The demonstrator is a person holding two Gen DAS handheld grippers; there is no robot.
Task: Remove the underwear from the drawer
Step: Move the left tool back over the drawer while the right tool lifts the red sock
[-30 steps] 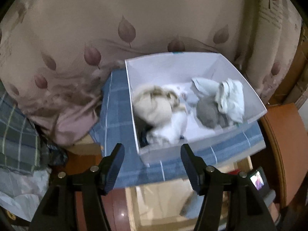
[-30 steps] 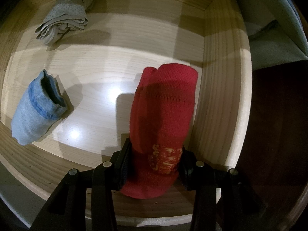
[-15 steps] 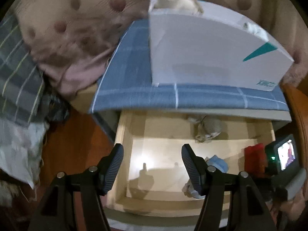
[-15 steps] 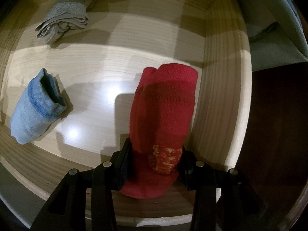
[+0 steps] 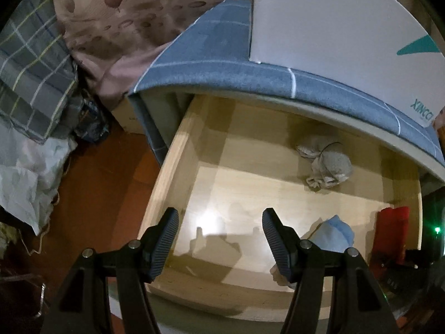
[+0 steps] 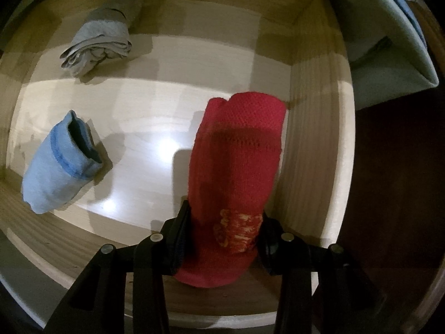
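Observation:
The wooden drawer (image 5: 167, 172) stands pulled out, and three rolled pieces of underwear lie in it. The red underwear (image 6: 236, 161) lies along the right wall (image 6: 311, 139). My right gripper (image 6: 225, 228) points down into the drawer, its jaws closing, with both pads pressed on the near end of the red roll. A light blue roll (image 6: 58, 167) lies at the left and a grey one (image 6: 97, 47) at the back. My left gripper (image 5: 221, 239) hangs open over the drawer's front left, holding nothing. From there the grey roll (image 5: 328, 164), blue roll (image 5: 336, 233) and red roll (image 5: 392, 231) lie to its right.
A white cardboard box (image 5: 333, 27) stands on a blue checked cloth (image 5: 222, 66) that covers the cabinet top above the drawer. Pink leaf-print bedding (image 5: 125, 22) and plaid fabric (image 5: 30, 69) pile up at the left. Red-brown floor (image 5: 97, 194) lies beside the drawer.
My left gripper has dropped from above the white box to the open drawer and still stands open. The right gripper has stayed put on the red roll.

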